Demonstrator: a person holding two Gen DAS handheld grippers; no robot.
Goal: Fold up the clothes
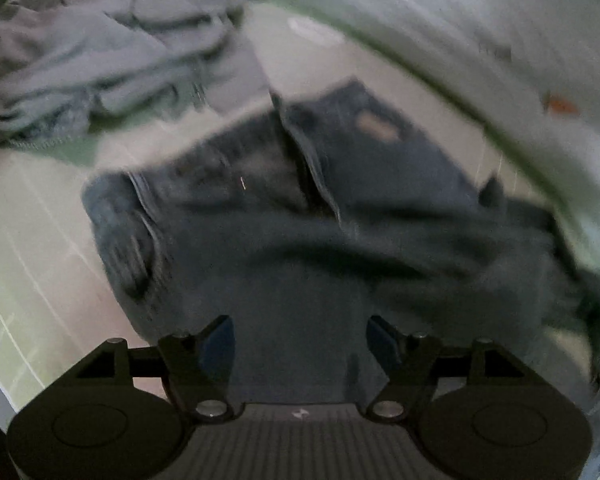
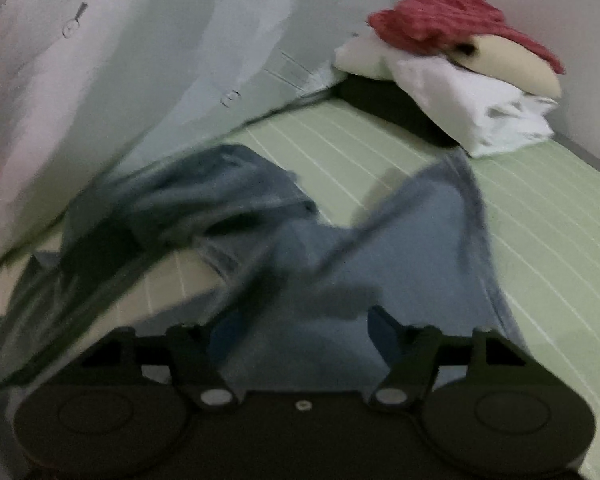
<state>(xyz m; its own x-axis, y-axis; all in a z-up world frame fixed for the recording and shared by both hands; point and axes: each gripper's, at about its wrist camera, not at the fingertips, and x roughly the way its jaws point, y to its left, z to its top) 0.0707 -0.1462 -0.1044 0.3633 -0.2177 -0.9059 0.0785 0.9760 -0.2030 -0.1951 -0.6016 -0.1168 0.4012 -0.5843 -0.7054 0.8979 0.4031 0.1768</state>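
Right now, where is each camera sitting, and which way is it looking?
Left wrist: sits on the left gripper, looking along its open fingers at the dark jeans and a grey clothes pile.
Right wrist: sits on the right gripper, looking over the jeans toward the pillows and red cloth.
Shared: the jeans, the green striped bed, the wall.

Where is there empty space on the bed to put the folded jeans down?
The striped green bedsheet is bare between the blue denim jeans and the white pillows. Another bare strip lies left of the jeans. It is crowded at the grey clothes pile and along the wall.
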